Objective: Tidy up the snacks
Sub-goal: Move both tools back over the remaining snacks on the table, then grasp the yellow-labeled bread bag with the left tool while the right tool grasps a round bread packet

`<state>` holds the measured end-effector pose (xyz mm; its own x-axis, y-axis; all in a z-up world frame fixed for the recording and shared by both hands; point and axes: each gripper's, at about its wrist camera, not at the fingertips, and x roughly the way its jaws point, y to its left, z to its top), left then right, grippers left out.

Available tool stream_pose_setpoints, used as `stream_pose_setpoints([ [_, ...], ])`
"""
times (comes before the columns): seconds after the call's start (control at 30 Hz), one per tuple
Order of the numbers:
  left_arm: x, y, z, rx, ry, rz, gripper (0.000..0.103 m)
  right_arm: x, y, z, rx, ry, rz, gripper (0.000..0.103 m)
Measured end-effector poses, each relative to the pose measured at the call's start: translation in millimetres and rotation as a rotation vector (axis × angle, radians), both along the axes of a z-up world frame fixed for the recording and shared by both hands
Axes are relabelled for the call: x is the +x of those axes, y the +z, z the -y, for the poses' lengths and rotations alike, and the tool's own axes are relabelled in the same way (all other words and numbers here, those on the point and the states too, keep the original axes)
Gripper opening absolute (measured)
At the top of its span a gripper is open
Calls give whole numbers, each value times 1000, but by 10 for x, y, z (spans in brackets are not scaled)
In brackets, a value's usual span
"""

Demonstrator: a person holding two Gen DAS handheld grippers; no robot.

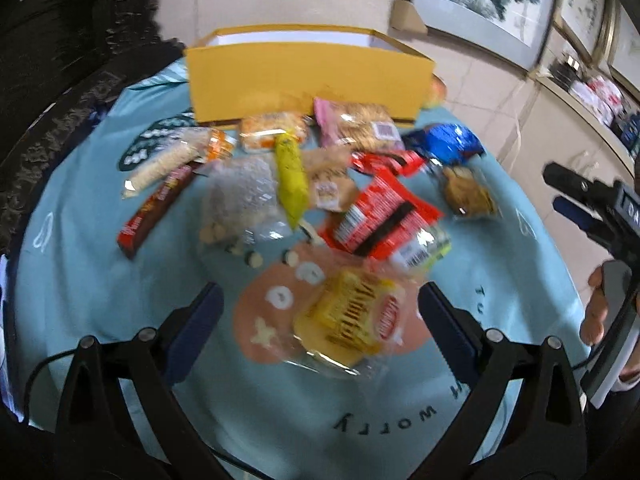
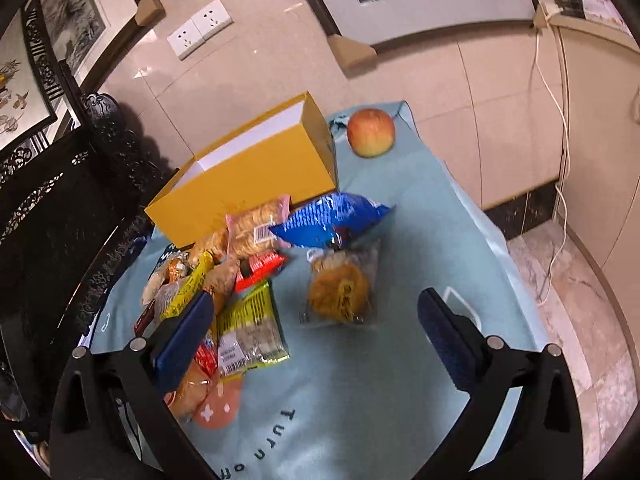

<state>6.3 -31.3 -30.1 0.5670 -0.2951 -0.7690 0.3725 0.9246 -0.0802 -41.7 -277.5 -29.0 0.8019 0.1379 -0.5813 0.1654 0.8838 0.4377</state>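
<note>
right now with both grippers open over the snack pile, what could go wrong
Three risks, as I judge them:
1. The snacks overlap, so the left hand-held gripper, open above the yellow packet, may drag a neighbour along.
2. The apple sits loose beside the yellow box, near the cloth's edge; a nudged box could roll it off.
3. The right hand-held gripper could crush the clear-wrapped pastry if it closes hard.

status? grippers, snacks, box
Left gripper open over yellow snack pack. Right gripper open, empty. Snacks piled before yellow box. Apple beside box.
</note>
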Motion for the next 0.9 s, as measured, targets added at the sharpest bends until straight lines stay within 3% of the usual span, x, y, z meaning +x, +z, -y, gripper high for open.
stream_pose_setpoints([
  [0.3,35,-284,251,57,-53,-59,98,50,-92,-37,-5,26,-34,102],
  [0.33,57,-330,262,64,-48,-70,95,64,-113,-58,-13,34,-41,102],
  [0.37,83,-378,270,71,-42,-80,74,80,-131,-85,-24,40,-48,102],
  [0.4,107,-425,281,91,-29,-78,66,90,-138,-104,-33,41,-53,102],
  [0.47,142,-428,245,60,-16,-86,60,113,-160,-142,-62,44,-66,102],
  [0.6,143,-352,206,65,6,-52,58,180,-161,-168,-137,28,-89,102],
  [0.9,211,-396,91,49,33,-77,58,699,-321,-244,-318,-18,-232,102],
])
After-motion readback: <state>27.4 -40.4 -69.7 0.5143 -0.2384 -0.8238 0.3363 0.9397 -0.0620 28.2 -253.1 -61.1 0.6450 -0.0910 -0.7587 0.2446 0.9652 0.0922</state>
